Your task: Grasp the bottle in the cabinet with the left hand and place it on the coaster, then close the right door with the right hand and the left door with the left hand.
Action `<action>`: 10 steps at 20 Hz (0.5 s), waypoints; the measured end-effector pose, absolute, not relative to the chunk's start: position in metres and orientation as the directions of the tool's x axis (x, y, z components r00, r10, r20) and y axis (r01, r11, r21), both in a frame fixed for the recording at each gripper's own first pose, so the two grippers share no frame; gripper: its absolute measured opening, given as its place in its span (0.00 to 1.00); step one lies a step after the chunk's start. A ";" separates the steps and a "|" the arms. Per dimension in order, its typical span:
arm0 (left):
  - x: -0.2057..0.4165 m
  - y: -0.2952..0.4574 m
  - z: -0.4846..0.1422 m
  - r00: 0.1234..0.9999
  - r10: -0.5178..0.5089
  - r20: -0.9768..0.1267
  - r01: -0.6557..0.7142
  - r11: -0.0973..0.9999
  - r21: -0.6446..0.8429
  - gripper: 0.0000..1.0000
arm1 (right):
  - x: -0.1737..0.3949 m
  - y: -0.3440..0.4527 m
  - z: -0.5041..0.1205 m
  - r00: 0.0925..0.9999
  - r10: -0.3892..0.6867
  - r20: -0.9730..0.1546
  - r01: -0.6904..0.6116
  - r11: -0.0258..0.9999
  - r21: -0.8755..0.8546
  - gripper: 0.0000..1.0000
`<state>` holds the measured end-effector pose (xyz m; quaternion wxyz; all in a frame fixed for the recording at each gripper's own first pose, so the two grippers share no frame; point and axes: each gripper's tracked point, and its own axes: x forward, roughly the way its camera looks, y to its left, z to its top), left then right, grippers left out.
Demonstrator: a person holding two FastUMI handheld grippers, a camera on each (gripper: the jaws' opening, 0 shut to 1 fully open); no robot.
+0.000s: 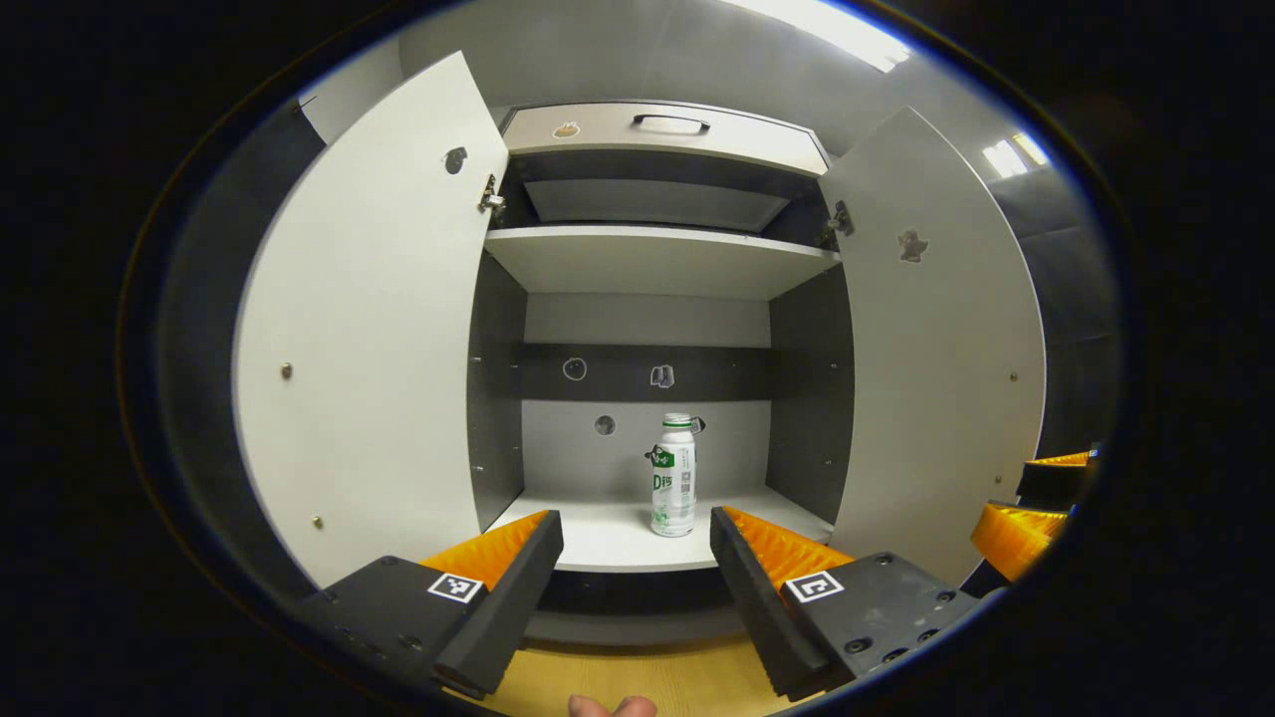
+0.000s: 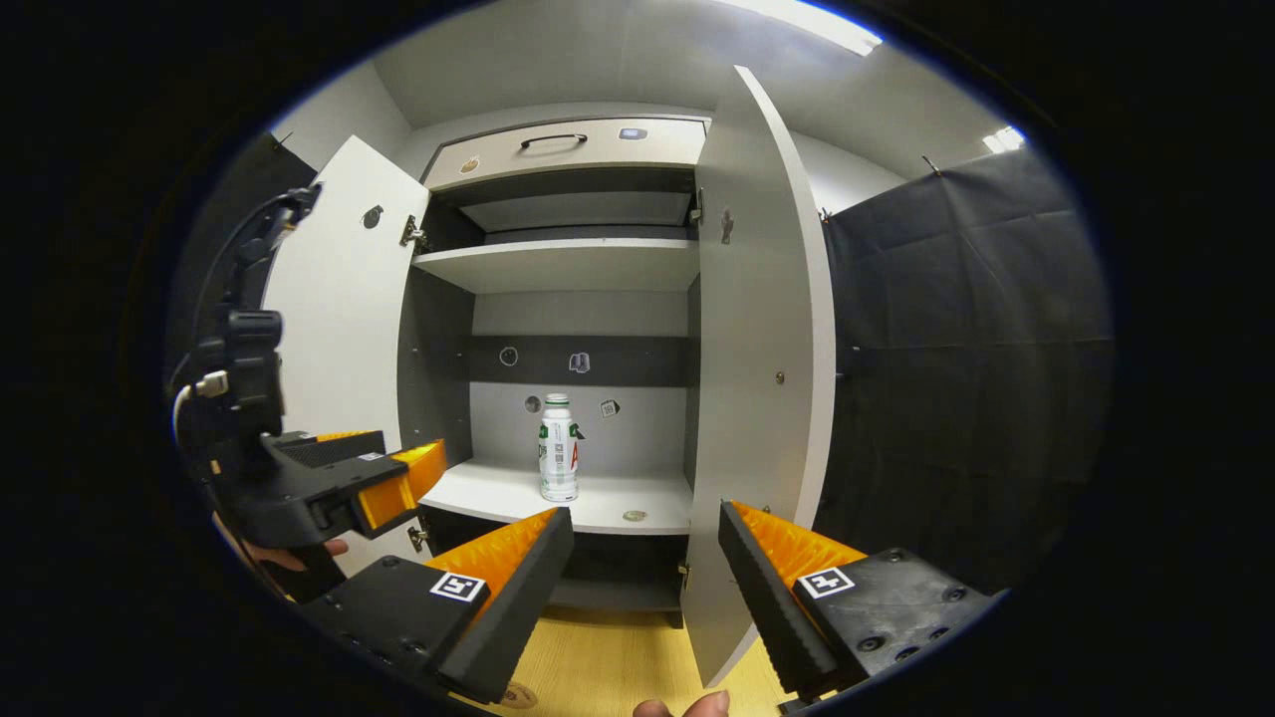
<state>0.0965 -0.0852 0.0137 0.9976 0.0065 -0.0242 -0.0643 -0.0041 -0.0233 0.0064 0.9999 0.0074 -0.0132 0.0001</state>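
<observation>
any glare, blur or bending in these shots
Left gripper view: sharp, ceiling light blown out, cabinet doors bowed by the fisheye. Right gripper view: bottle crisp, evenly lit, right door edge curved, lower shelf recess dark.

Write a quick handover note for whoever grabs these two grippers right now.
Left gripper: open, empty, aimed at the cabinet.
Right gripper: open, empty, facing the right door's edge.
White plastic bottle with green label: upright on the lower white shelf, untouched.
White left door and white right door: both wide open.
Coaster: I can't locate it for certain.
Done: nothing. Left: grasp bottle, place it, close both doors.
</observation>
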 end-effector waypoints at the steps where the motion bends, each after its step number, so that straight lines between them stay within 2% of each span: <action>1: 0.109 -0.091 0.014 0.990 -0.131 0.049 0.130 0.991 0.024 0.95 | -0.004 -0.027 0.006 1.000 -0.004 0.024 0.004 1.000 0.013 0.98; 10: 0.225 -0.135 0.014 0.986 -0.156 0.050 0.155 0.988 0.024 0.95 | -0.003 -0.046 0.005 1.000 0.001 0.017 -0.002 0.999 0.044 0.98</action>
